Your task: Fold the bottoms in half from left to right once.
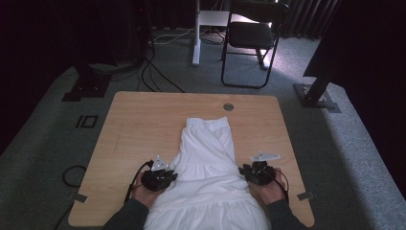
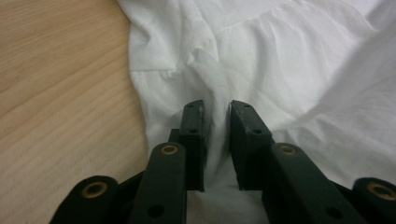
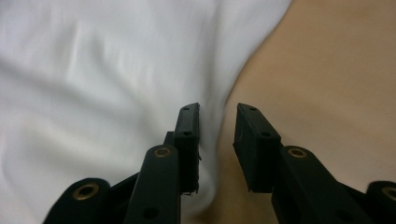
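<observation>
A white skirt (image 1: 208,167) lies flat on the table (image 1: 139,129), with its waistband at the far end and its wide hem hanging over the near edge. The left gripper (image 1: 165,173) is at the left side of the skirt, and the right gripper (image 1: 250,171) is at the right side, both at about the same height on the cloth.

In the left gripper view, the left gripper (image 2: 215,108) has a raised ridge of cloth between its jaws, which are narrow but not pressed together; I cannot tell for sure if the pads pinch it. In the right gripper view, the right gripper (image 3: 217,109) stands with a small gap over the edge of the skirt (image 3: 93,93), and the pads do not seem to press on it.

I judge that the step in hand is to take both side edges, probably for a fold. The next move calls for closing both jaws firmly on the cloth, then lifting both sides together so that the skirt stays even.
</observation>
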